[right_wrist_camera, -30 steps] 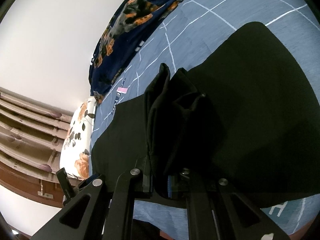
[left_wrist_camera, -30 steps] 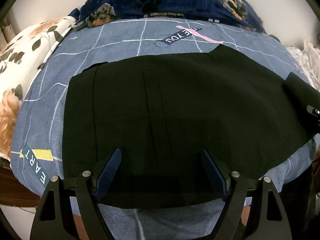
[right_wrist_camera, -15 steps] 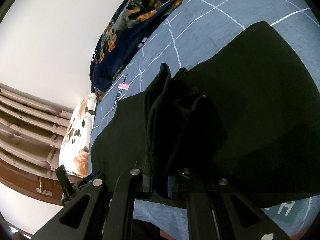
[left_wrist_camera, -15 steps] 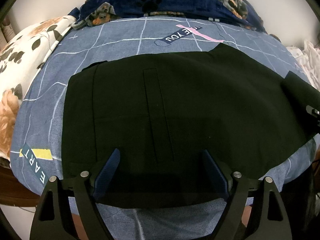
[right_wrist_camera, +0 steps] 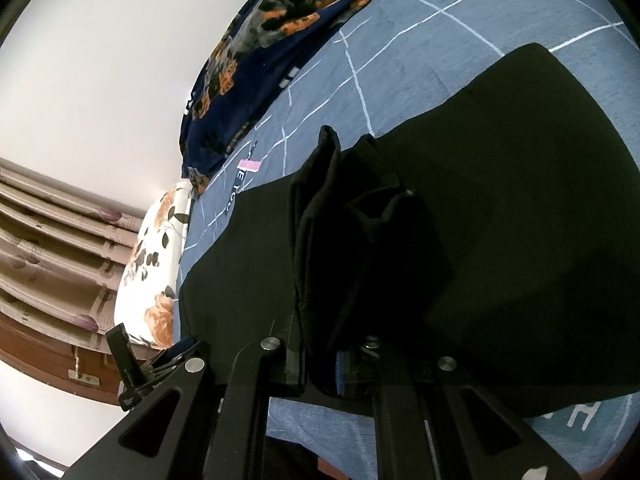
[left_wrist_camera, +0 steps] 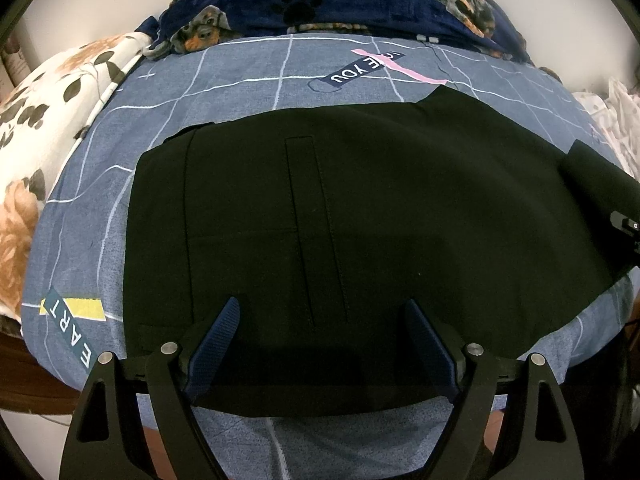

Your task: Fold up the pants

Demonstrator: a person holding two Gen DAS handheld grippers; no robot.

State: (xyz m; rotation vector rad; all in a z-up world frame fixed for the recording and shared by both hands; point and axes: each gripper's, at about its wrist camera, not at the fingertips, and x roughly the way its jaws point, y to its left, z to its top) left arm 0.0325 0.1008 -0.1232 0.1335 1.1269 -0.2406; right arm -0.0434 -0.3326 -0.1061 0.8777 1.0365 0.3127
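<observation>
Black pants point(left_wrist_camera: 360, 220) lie flat across the blue-grey bedsheet point(left_wrist_camera: 240, 88), waistband at the left. My left gripper point(left_wrist_camera: 320, 320) is open, its blue pads point(left_wrist_camera: 218, 336) hovering over the near edge of the pants and holding nothing. My right gripper point(right_wrist_camera: 332, 344) is shut on a bunched fold of the pants point(right_wrist_camera: 352, 232), lifted off the bed; the rest of the pants point(right_wrist_camera: 520, 200) spreads below. The lifted fold and the right gripper's body point(left_wrist_camera: 624, 224) show at the right edge of the left wrist view.
A navy dog-print blanket point(left_wrist_camera: 340, 0) is piled at the far edge of the bed. A floral pillow point(left_wrist_camera: 48, 128) lies at the left. White cloth point(left_wrist_camera: 612, 104) sits at the right. The bed's near edge point(left_wrist_camera: 320, 432) is just under my left gripper. A wooden headboard point(right_wrist_camera: 48, 232) stands past the pillow.
The right gripper has tilted and shifted a little with the fold still in it. The left gripper has hardly moved and stays open.
</observation>
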